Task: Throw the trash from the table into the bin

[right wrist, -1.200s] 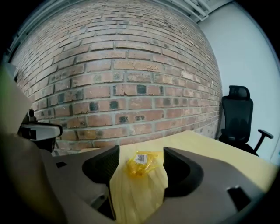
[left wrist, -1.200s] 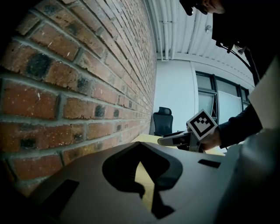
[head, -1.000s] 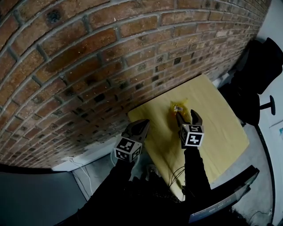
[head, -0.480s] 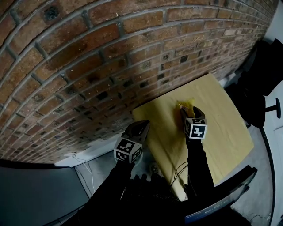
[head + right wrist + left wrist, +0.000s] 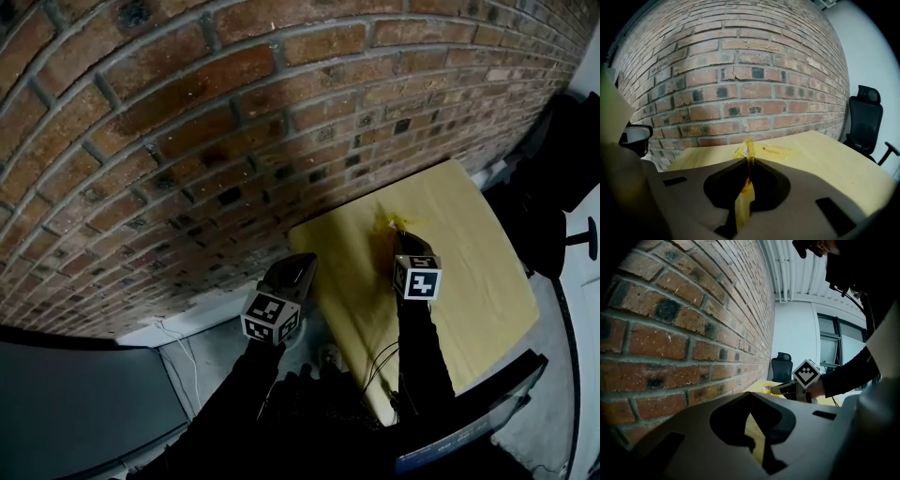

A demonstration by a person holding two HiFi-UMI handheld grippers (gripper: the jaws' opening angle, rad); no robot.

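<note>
Now our right gripper point(image 5: 749, 161), at lower centre and tilted downward, has just closed its jaws on the crinkly, glossy yellow wrapper point(image 5: 746, 149) lying on the smooth pale-wood table point(image 5: 829, 157) beside the rough brick wall point(image 5: 740, 70). Our left gripper point(image 5: 749, 395), lower left in the head view, points nearly level, its jaws together and empty.

The wrapper point(image 5: 746, 149) is yellow, the table point(image 5: 825, 157) pale yellow, the brick wall point(image 5: 187, 122) red-brown.
</note>
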